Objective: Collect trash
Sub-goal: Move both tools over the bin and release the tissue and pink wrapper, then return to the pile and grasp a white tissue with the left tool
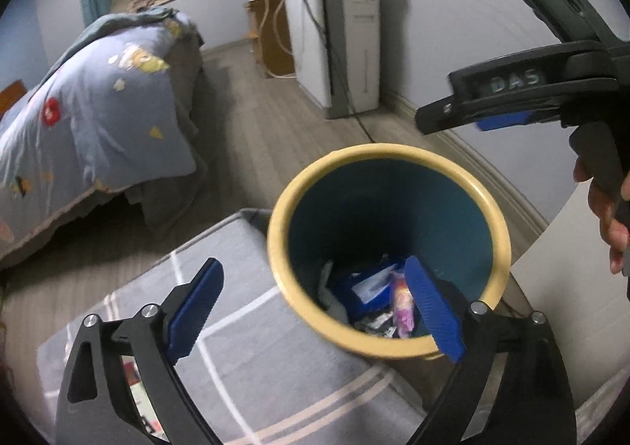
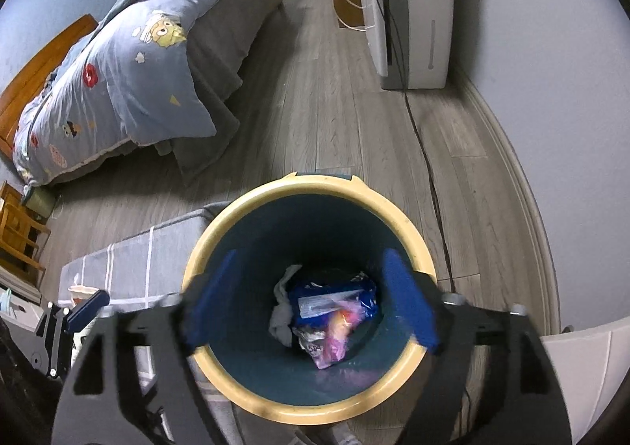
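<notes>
Purple and blue wrappers (image 2: 334, 321) lie at the bottom of the bin (image 2: 252, 204), a dark teal tub with a yellow rim, together with a crumpled grey scrap (image 2: 281, 317). The likely slip from here is a knock: the right gripper (image 2: 311, 301) hangs directly over the mouth with its blue pads spread almost to the rim, so a careless pull sideways could catch the lip and tip the bin, spilling what is collected. It holds nothing, its fingers wide apart, and the trash sits straight below and between them. The left gripper (image 1: 315, 311) is also spread wide and empty, with the bin just ahead and to its right, one pad overlapping the rim in view. A grey checked mat (image 1: 244, 346) lies beneath it.
</notes>
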{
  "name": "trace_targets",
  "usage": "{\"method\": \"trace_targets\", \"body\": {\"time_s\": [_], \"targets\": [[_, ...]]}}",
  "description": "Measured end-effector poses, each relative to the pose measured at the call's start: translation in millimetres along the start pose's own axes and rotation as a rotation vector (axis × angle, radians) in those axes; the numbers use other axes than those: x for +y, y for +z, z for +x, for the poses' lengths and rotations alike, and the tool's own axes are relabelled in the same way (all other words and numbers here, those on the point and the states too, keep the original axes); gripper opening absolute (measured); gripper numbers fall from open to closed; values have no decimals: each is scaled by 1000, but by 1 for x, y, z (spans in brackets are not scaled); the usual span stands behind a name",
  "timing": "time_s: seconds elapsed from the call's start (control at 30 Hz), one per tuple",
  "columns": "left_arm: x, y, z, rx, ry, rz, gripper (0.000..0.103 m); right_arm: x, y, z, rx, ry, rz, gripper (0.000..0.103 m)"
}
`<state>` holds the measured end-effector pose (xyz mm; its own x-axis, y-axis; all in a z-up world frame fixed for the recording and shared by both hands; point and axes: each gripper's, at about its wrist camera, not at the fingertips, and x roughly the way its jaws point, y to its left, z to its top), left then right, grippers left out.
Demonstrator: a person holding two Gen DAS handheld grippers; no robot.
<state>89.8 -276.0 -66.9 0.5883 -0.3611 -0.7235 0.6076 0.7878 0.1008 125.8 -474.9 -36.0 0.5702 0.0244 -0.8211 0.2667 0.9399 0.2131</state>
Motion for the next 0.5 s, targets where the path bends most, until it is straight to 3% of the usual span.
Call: {"method": "trace_targets", "body": {"time_s": [0.1,0.5], "targets": [[13,-5,-10,0,12,-25,94,5,1,-3,-10,-6,-10,97],[91,-24,-87,4,112,-122,95,61,5,-15,-23,11,-85,97]]}}
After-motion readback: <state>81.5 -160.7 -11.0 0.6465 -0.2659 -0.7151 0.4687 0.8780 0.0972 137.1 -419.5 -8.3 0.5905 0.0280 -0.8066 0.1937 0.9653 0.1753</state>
